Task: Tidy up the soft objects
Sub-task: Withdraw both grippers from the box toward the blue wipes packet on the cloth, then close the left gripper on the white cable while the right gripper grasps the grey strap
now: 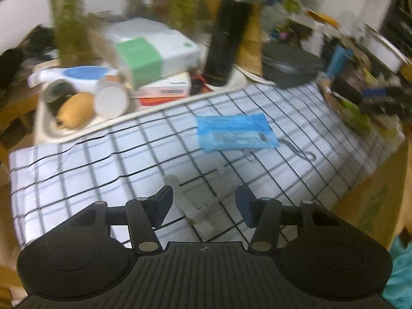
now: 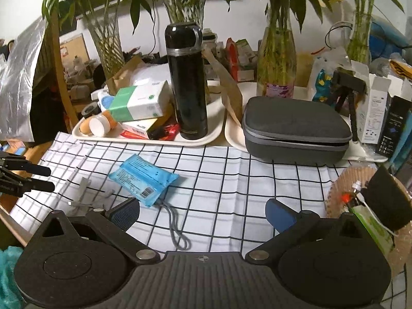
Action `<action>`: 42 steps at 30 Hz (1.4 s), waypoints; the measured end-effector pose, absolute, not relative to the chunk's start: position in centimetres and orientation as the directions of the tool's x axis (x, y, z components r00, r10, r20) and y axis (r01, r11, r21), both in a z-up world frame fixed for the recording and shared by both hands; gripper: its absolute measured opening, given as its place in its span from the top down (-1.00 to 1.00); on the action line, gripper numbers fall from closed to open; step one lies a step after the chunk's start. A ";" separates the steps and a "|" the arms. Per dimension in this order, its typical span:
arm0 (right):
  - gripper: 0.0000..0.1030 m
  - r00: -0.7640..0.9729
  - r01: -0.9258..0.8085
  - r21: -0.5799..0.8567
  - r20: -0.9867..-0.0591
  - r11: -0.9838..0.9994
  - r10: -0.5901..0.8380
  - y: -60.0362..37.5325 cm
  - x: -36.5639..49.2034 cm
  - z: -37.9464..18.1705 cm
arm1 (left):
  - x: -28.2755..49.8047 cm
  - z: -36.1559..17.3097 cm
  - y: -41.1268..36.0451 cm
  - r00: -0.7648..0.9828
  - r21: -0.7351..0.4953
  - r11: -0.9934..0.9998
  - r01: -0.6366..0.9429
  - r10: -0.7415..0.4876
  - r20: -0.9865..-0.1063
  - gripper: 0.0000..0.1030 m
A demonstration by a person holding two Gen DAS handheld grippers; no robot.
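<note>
At the far left of the right wrist view the left gripper [image 2: 49, 179] reaches in at nine o'clock, its jaws partly apart with nothing clamped. A small whitish item [image 1: 191, 206], too blurred to name, lies on the checked cloth [image 2: 231, 175] right between those jaws in the left wrist view. Further right lies the blue soft packet [image 2: 143, 180], flat on the tabletop cloth, its long axis running from ten o'clock toward four o'clock, a grey cord [image 2: 176, 228] trailing from its near end. The right gripper [image 2: 203, 213], jaws wide apart and empty, has the packet at eleven o'clock and looks the nearer of the two to it.
</note>
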State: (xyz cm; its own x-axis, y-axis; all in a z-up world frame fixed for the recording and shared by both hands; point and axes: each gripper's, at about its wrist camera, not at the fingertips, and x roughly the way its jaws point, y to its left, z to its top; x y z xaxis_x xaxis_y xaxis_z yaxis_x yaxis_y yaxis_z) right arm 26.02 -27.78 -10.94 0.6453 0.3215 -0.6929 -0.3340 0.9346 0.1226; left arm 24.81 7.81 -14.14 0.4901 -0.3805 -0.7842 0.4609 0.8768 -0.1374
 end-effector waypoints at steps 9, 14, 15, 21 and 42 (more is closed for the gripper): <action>-1.00 0.621 -0.344 0.129 -0.712 0.930 0.328 -27.3 28.1 -12.1 | 26.6 -16.0 5.9 0.411 -0.138 0.806 0.575 -0.430 -0.804 0.31; -1.00 0.607 -0.338 0.128 -0.728 0.933 0.319 -27.4 29.0 -12.9 | 27.3 -17.5 5.2 0.365 -0.126 0.785 0.606 -0.416 -0.833 0.44; -1.00 0.605 -0.336 0.129 -0.729 0.933 0.319 -27.4 29.1 -13.0 | 27.4 -17.8 5.1 0.357 -0.123 0.781 0.613 -0.412 -0.838 0.46; -1.00 0.598 -0.334 0.133 -0.735 0.933 0.319 -27.1 29.9 -13.6 | 27.2 -19.0 4.4 0.361 -0.049 0.760 0.648 -0.363 -0.859 0.50; -0.77 0.467 -0.588 0.083 -0.777 0.805 0.422 -22.0 31.5 -17.2 | 27.0 -17.3 4.5 0.463 0.012 0.790 0.614 -0.348 -0.815 0.89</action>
State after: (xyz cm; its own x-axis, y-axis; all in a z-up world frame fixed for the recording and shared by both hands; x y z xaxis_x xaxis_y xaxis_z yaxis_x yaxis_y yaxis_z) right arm 31.55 -21.97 -17.15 0.4674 0.4216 -0.7770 -0.5880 0.8046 0.0829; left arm 26.96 4.45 -17.33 0.4634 -0.3476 -0.8152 0.6136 0.7896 0.0121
